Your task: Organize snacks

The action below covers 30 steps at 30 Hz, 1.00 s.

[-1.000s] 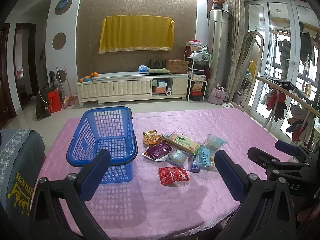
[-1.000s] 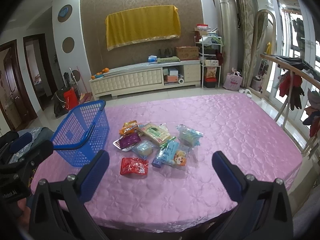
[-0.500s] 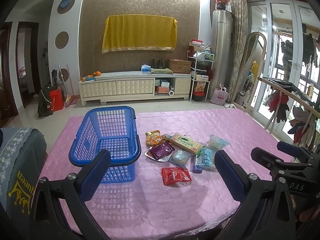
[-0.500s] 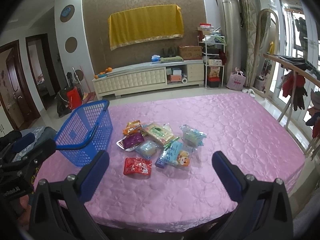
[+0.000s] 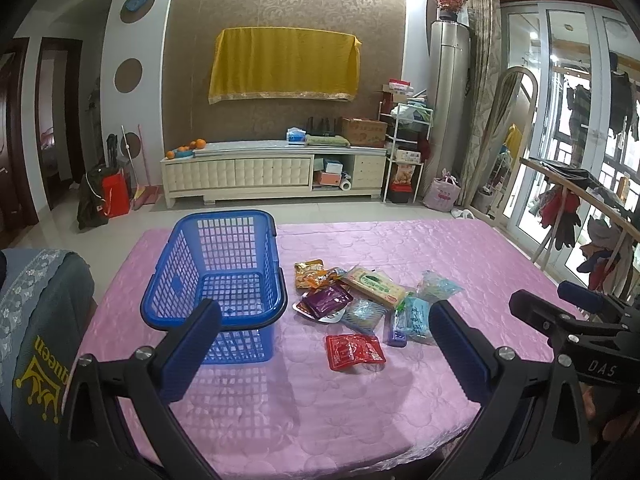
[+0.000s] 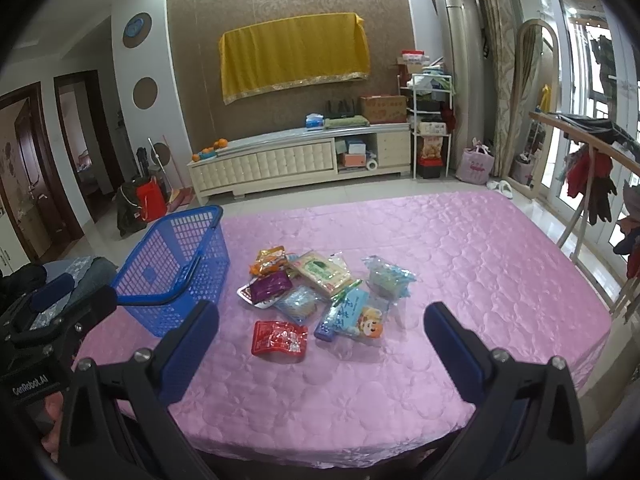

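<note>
An empty blue plastic basket (image 5: 218, 268) (image 6: 176, 264) stands on the left of the pink table (image 5: 460, 248) (image 6: 480, 264). Beside it on the right lie several snack packets: a red one (image 5: 354, 351) (image 6: 280, 338) nearest me, a purple one (image 5: 326, 300) (image 6: 269, 286), an orange one (image 5: 312, 273) (image 6: 270, 259), a green-and-cream pack (image 5: 374, 285) (image 6: 322, 272) and light blue bags (image 5: 414, 314) (image 6: 386, 276). My left gripper (image 5: 320, 344) is open above the table's near side, nothing between its fingers. My right gripper (image 6: 320, 340) is open too, just short of the pile.
A chair back with a grey cover (image 5: 36, 320) stands at the table's left edge. Beyond the table are a floor, a long white cabinet (image 5: 272, 172) and a clothes rack (image 5: 580, 208) on the right. The right half of the table is bare cloth.
Both views have shifted slightly; basket and snacks now sit a bit further right in each view. Both grippers stay open. Nothing on the table has moved.
</note>
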Available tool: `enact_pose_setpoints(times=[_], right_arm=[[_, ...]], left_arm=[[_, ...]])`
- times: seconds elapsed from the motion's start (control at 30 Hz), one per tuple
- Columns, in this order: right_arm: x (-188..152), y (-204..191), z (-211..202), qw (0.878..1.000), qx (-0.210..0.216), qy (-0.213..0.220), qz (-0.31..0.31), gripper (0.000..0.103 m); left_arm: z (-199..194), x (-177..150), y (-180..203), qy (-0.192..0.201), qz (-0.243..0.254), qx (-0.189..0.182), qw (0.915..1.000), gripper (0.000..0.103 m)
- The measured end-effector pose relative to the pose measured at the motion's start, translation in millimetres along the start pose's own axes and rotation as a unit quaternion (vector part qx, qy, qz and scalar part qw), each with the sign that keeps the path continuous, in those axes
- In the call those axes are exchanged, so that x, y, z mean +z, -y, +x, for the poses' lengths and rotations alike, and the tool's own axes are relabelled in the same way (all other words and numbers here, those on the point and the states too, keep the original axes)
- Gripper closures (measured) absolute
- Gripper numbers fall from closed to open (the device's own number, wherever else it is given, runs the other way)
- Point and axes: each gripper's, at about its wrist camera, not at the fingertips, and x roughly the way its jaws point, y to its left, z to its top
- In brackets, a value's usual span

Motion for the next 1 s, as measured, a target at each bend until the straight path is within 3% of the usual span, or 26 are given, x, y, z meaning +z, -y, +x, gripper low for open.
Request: enact_pose_setpoints(times=[0.67, 1.0], right_arm=[[7, -1, 0, 1.0, 0.022, 0.006, -0.009, 0.0], [33, 12, 23, 0.997, 0.057, -0.008, -0.051, 0.0]], left_arm=[[-2, 6, -9, -0.009, -0.01, -0.001, 0.9999, 0.0], [33, 34, 4, -0.044, 0.015, -0.017, 0.9988, 0.0]])
